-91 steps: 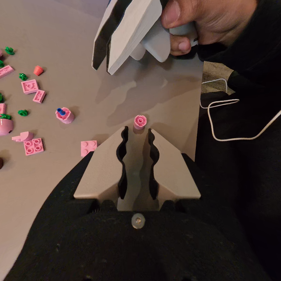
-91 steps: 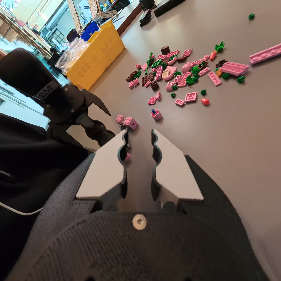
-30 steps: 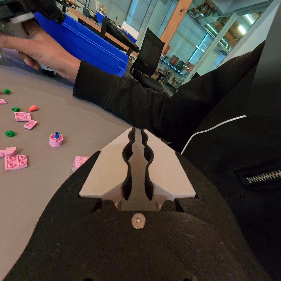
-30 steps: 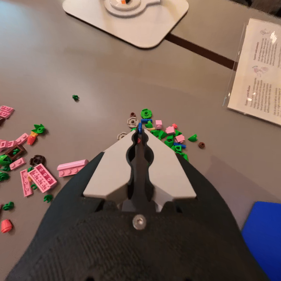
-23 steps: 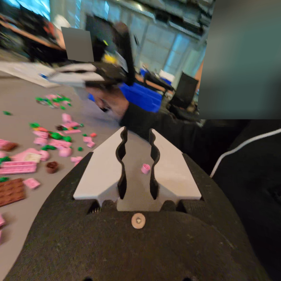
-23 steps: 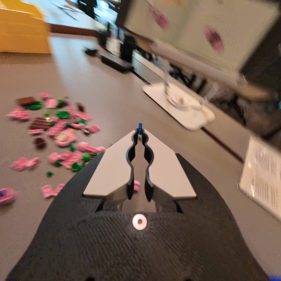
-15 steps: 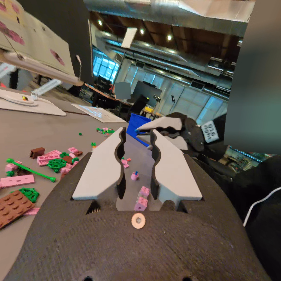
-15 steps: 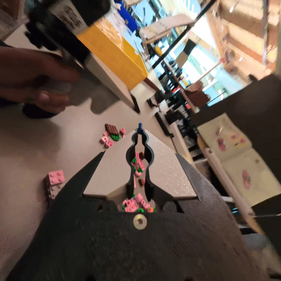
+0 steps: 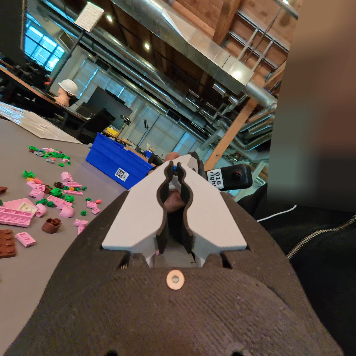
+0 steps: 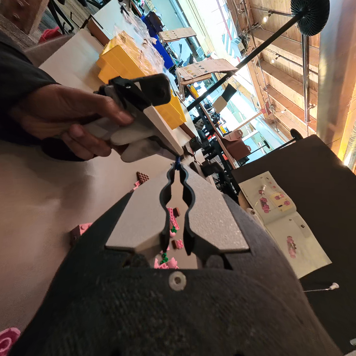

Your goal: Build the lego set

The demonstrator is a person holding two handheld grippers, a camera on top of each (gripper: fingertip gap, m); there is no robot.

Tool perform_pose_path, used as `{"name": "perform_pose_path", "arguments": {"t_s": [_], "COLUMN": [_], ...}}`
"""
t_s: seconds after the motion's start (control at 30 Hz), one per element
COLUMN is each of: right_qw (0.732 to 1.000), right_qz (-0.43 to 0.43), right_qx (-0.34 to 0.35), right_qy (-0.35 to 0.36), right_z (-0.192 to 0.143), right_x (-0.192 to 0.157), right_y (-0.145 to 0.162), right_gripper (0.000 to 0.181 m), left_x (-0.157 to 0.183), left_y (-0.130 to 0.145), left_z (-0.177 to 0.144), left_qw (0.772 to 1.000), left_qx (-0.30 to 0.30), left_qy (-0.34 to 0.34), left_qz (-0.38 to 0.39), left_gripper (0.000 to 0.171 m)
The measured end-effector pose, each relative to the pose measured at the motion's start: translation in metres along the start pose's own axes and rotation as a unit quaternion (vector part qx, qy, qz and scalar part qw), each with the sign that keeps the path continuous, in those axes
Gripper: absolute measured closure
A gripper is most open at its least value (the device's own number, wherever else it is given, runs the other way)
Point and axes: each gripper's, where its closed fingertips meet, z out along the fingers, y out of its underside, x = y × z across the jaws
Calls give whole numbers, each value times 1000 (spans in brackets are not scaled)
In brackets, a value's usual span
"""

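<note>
Left wrist view: the left tool, raised above the counter, pinches a small blue peg at its tips, meeting the right tool.

Right wrist view: the right tool grips the same blue peg, probably for a handover; loose bricks lie below.

Left tool around blue pin

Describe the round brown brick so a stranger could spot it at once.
Left wrist view: on the grey table, find the big pink plate at the left edge. Just right of it stands the round brown brick, the only dark stubby cylinder among flat pink bits.
</note>
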Motion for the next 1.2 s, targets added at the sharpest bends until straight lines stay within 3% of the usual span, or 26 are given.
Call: {"name": "perform_pose_path", "arguments": {"t_s": [0.17,0.37,0.47,0.6,0.73,0.83,0.97,1.1,1.2], "right_qw": [1000,994,996,988,952,920,889,892,901], "right_qz": [8,6,-1,62,199,324,423,421,396], "right_qx": [16,100,81,71,79,46,-24,-15,-21], "right_qy": [-4,36,44,125,220,216,171,162,178], "right_z": [-1,-13,-12,-37,-85,-92,-79,-74,-78], "right_x": [-1,8,11,59,117,122,102,99,103], "right_y": [-2,-18,-10,8,44,84,119,111,109], "right_gripper": [179,181,181,181,181,181,175,174,174], "left_x": [0,-1,-2,-2,-3,-17,-39,-56,-76], "left_y": [-1,-1,-3,-2,-7,-29,-68,-61,-54], "left_z": [-2,-4,-5,-4,-7,-27,-73,-91,-109], "left_qw": [999,992,991,994,998,997,974,938,880], "left_qx": [4,14,21,17,23,49,67,-37,-140], "left_qy": [23,64,65,52,25,-51,-189,-286,-372], "left_qz": [-38,-107,-115,-93,-54,8,107,191,259], "left_gripper": [170,171,171,171,171,171,171,171,164]}}
